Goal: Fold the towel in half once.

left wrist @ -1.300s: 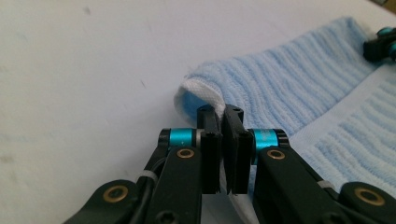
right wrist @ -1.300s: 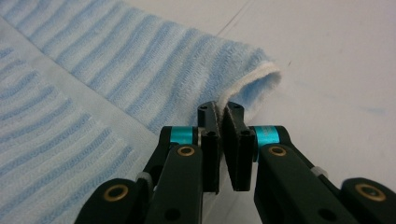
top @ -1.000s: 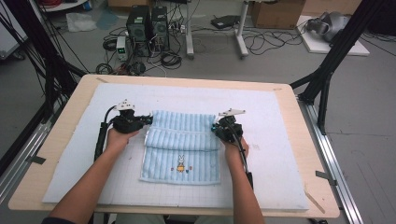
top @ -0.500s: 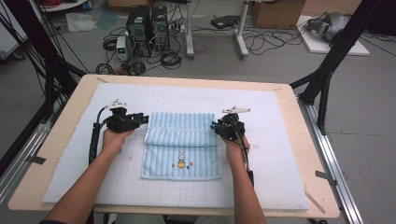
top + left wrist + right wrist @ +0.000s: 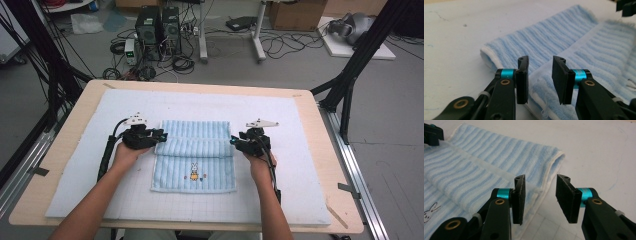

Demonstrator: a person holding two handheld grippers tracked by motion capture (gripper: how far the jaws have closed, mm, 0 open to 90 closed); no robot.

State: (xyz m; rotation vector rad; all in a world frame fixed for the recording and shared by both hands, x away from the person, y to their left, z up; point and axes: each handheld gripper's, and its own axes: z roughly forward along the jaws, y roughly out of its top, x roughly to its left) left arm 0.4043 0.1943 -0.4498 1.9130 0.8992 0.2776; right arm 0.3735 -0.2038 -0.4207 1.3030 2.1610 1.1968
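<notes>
A light blue striped towel [image 5: 194,155] with a small rabbit figure [image 5: 193,171] lies on the white mat, its far part folded over toward me. My left gripper [image 5: 161,135] sits at the fold's left end. Its jaws, which have just been closing a little, stand apart over the towel's edge [image 5: 554,42] without pressing on it [image 5: 540,77]. At the fold's right end is my right gripper [image 5: 233,141]. Its jaws have just been opening and hold nothing [image 5: 540,197]. The towel's edge [image 5: 486,157] lies behind its left pad.
The white gridded mat [image 5: 300,165] covers most of the wooden table [image 5: 75,115]. Black frame posts stand at both sides. On the floor beyond the far edge are computers and cables. Each gripper view catches the other gripper at the towel's far end [image 5: 626,6] [image 5: 431,135].
Both grippers were closed at the ends of the towel's fold. They have let go, and their jaws now stand apart. The right hand has drawn slightly outward. The folded towel lies still.
</notes>
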